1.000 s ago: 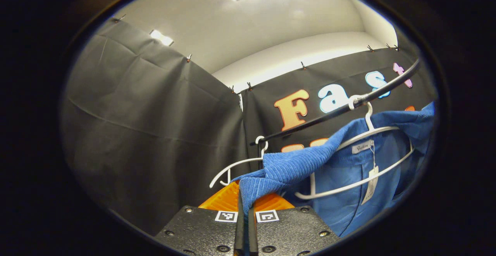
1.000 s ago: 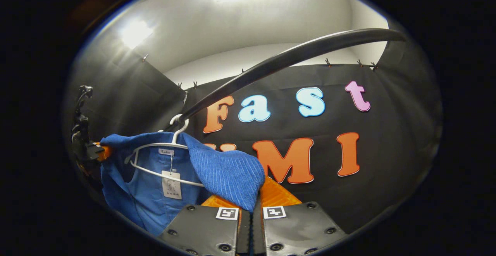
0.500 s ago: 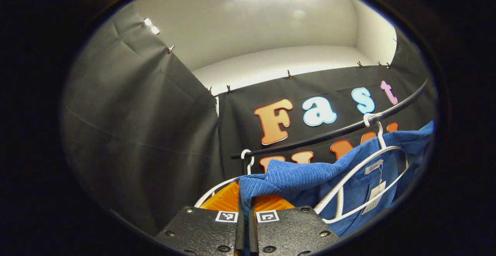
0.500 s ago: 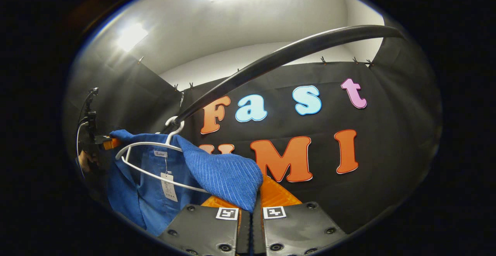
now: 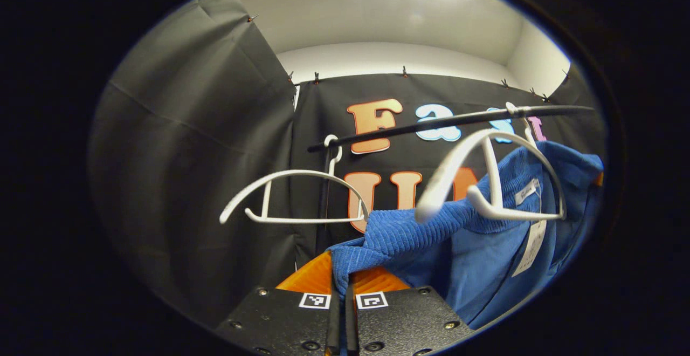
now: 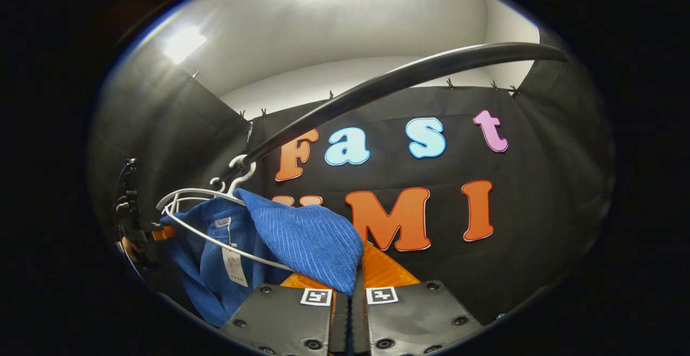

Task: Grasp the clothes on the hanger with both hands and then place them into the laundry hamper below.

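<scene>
The black rail (image 6: 399, 78) arcs across the upper frame. Below it the blue garment (image 5: 485, 248) hangs at right, half off its white hanger (image 5: 485, 172). The left gripper (image 5: 340, 313) and right gripper (image 6: 349, 313) each clamp a shoulder. Risk: the hanger's arm likely snags the neckline, or swings into the empty hanger (image 5: 294, 197).

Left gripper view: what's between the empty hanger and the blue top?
The other white hanger, swung up and tilted toward the camera. Its near end sits between the empty hanger and the blue top.
</scene>
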### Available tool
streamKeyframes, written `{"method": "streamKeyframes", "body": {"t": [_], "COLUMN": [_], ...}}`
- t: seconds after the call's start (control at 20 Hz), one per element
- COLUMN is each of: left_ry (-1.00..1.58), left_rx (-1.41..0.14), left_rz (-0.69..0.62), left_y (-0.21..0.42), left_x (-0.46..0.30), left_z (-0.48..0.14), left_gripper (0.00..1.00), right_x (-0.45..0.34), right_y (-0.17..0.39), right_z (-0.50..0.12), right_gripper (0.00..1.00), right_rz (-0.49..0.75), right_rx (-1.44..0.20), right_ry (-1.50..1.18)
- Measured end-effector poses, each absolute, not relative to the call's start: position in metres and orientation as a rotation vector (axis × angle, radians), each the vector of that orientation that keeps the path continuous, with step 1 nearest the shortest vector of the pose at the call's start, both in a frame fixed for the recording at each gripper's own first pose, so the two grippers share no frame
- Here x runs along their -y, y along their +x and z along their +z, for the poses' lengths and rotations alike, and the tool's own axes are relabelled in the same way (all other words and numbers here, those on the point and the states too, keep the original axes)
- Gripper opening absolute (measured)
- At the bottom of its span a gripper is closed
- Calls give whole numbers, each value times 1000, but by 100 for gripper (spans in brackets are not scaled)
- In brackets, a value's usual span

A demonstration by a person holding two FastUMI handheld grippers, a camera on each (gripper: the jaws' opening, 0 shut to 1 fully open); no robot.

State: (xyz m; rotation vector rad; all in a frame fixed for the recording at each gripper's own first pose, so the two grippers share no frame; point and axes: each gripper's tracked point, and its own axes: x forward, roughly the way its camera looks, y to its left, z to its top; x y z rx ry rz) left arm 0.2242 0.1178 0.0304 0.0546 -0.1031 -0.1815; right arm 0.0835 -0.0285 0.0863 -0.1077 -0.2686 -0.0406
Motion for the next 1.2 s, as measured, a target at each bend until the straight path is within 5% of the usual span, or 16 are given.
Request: {"method": "streamKeyframes", "body": {"t": [1.2], "left_ry": [68], "left_rx": [5], "left_rz": [-312], "left_y": [174], "left_x": [-2], "left_z": [-40], "left_gripper": [4], "right_x": [158], "right_y": [115], "right_z": [19], "right_gripper": [10], "right_rz": [-353], "right_rx": [114], "right_ry": [-108]}}
